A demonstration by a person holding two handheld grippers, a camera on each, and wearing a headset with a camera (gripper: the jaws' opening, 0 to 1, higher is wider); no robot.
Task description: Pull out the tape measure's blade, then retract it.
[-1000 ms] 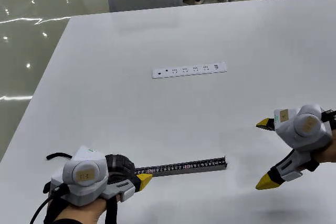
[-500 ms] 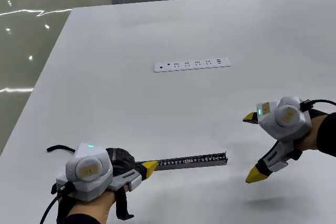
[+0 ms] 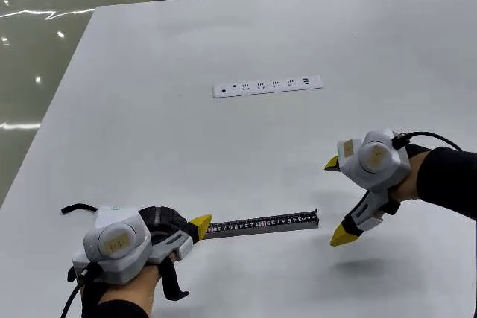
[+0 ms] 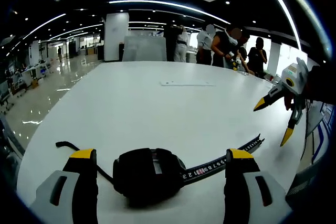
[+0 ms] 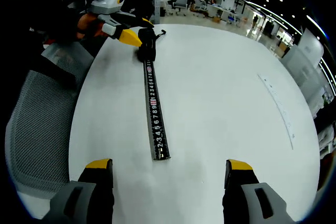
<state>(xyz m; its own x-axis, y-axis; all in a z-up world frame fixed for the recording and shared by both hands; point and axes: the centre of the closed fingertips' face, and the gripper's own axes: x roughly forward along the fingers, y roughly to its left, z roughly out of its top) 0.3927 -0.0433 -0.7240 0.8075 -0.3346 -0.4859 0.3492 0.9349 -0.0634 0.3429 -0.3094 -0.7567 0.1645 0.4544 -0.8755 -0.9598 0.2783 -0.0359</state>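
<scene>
The black tape measure body (image 3: 160, 223) lies on the white table (image 3: 223, 154) at the near left, its blade (image 3: 261, 223) pulled out to the right and lying flat. My left gripper (image 3: 179, 232) stands open with the body (image 4: 149, 171) between its fingers, a gap on each side. My right gripper (image 3: 337, 199) is open just right of the blade's end hook (image 3: 316, 218). In the right gripper view the blade tip (image 5: 160, 156) lies just ahead, between the open jaws of that gripper (image 5: 169, 165). The right gripper (image 4: 273, 123) also appears in the left gripper view.
A white power strip (image 3: 268, 86) lies across the middle of the table. The tape's black wrist strap (image 3: 78, 207) trails left of the body. The table's left edge drops to a glossy floor (image 3: 30, 72). Several people (image 4: 226, 45) stand beyond the far end.
My right gripper has moved left and nearer to the blade's end, staying open. The blade's length and the left gripper look unchanged.
</scene>
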